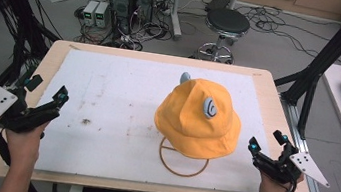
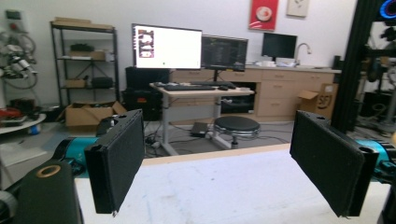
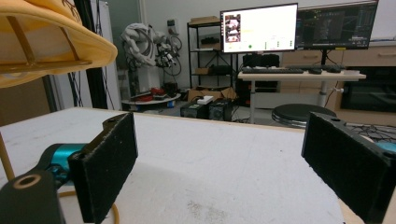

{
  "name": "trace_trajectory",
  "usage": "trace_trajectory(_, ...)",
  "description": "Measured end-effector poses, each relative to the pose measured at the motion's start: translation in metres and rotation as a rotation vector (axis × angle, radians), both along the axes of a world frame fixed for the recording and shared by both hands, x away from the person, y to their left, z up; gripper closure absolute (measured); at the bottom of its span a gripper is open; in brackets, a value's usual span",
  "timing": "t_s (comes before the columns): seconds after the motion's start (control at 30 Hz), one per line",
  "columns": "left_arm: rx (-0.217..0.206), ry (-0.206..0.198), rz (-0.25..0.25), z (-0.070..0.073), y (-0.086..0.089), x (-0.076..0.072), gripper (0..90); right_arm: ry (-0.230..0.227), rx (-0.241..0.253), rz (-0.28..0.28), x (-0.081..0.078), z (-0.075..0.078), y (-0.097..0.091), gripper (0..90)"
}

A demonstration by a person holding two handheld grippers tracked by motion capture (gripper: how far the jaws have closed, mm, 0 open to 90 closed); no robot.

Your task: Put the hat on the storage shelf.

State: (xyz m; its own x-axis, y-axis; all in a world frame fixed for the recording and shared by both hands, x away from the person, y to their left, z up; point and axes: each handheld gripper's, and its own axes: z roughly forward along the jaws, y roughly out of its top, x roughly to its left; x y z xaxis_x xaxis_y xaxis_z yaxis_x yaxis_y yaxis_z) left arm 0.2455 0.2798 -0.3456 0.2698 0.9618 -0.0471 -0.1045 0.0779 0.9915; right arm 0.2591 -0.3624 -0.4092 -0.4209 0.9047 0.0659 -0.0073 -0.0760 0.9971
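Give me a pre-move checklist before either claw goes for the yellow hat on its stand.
1. Left claw open, nothing between its jaws: ok.
2. Right claw open, nothing between its jaws: ok.
3. Yellow hat seated on the wooden stand: ok.
4. Stand's ring base flat on the white mat: ok.
5. Hat closer to the right claw: ok.
6. Hat fastened to the stand or loose: cannot tell.

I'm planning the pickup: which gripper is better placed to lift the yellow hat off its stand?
Right, probably. The right gripper sits open beside the hat, whose brim shows close in its view; the left gripper is across the mat.
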Motion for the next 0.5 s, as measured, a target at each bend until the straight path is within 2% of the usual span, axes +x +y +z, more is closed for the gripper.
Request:
trace_trajectory(0.2,-0.014,0.004,0.032,-0.018,0.006,0.003,18.5,0.000,-0.005,-0.005,0.000,-0.001,-0.001,10.3)
trace_trajectory(0.3,-0.001,0.011,0.041,-0.028,0.007,0.005,18.5,0.004,-0.006,-0.004,0.000,-0.002,0.000,10.3)
trace_trajectory(0.5,-0.003,0.000,0.050,-0.038,0.007,0.005,18.6,0.006,-0.014,-0.003,-0.001,-0.003,0.001,10.3)
